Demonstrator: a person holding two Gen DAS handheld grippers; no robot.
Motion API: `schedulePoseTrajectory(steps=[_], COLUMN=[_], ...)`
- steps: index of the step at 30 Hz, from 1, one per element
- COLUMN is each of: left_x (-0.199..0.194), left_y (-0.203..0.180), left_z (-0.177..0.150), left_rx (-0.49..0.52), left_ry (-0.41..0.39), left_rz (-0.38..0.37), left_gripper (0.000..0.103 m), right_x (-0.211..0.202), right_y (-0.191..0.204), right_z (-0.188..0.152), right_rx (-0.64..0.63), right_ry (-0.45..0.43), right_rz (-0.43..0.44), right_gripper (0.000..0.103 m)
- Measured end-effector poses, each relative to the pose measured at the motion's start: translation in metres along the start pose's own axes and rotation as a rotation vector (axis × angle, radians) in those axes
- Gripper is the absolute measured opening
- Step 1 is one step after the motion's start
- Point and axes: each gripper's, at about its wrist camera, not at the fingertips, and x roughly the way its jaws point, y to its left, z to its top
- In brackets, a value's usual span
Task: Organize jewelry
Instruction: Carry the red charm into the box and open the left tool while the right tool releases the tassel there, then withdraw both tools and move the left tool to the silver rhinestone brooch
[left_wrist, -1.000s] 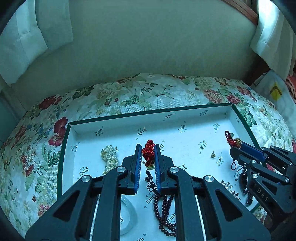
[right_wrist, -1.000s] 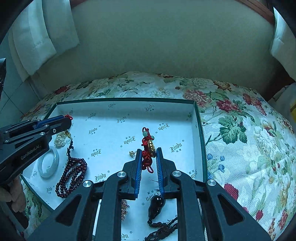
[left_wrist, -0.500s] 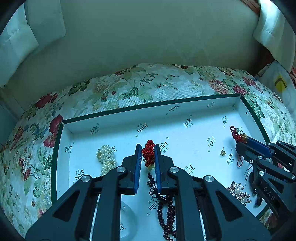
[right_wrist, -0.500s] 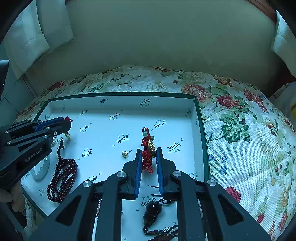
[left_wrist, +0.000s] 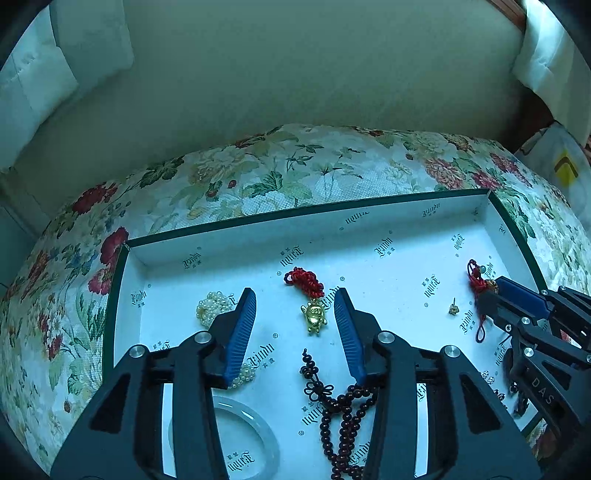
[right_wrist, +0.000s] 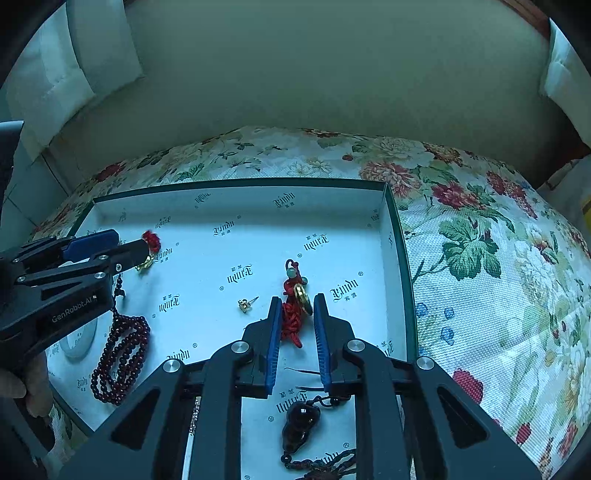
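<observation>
The white-lined tray (left_wrist: 376, 221) with its dark green rim serves as the landmark for everything here, and it sits on a floral cushion (left_wrist: 258, 177).

Toward the tray's left wall lies a small pearl cluster (left_wrist: 213, 309), and nearer the front a pale jade bangle (left_wrist: 236, 435) shows partly under the left gripper (left_wrist: 295, 325). That tool stands spread wide and holds nothing. Between its fingers, on the tray floor near the middle, lies the red knotted charm with a gold pendant (left_wrist: 312, 302), and just in front of it the dark red bead strand (left_wrist: 343, 417) trails toward the front edge. The risk on this side is that the open fingers, if lowered or drawn back carelessly, catch the bead strand's knot or drag the charm's cord and tangle the two pieces.

Further right on the tray floor a tiny gold stud earring (right_wrist: 246, 304) lies loose; it looks light enough to be flicked away or lost under another piece by any sweep past it.

Toward the tray's right wall, the right gripper (right_wrist: 294, 314) is drawn in narrow around a second red cord charm with a gold coin and green bead (right_wrist: 295, 295), though whether the pads truly pinch it cannot be told. A loose hold could let the cord slip, and its tail could snag the dark gourd pendant (right_wrist: 298, 428) in front of it.
</observation>
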Motion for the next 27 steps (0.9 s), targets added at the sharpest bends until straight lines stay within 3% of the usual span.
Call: schedulePoseTrajectory(steps=[1, 3, 9, 14, 27], left_x=[0.0, -0.001, -0.009, -0.026, -0.086], left_y=[0.0, 0.0, 0.003, 0.006, 0.001], left_z=[0.0, 0.0, 0.0, -0.003, -0.042], left_rx=[0.002, 0.003, -0.016, -0.022, -0.007], left_ry=[0.001, 0.0, -0.012, -0.04, -0.079], left_rz=[0.0, 0.001, 0.0, -0.004, -0.036], left_gripper=[0.044, 0.047, 0.069, 0.075, 0.076], right_x=[-0.001, -0.004, -0.013, -0.026, -0.087], right_y=[0.0, 0.0, 0.002, 0.002, 0.016], right_z=[0.0, 0.001, 0.005, 0.005, -0.016], right_rx=[0.002, 0.007, 0.003, 0.007, -0.008], right_ry=[-0.002, -0.017, -0.038, -0.059, -0.121], right_rz=[0.001, 0.001, 0.002, 0.007, 0.039], right_gripper=[0.039, 0.05, 0.05, 0.05, 0.051])
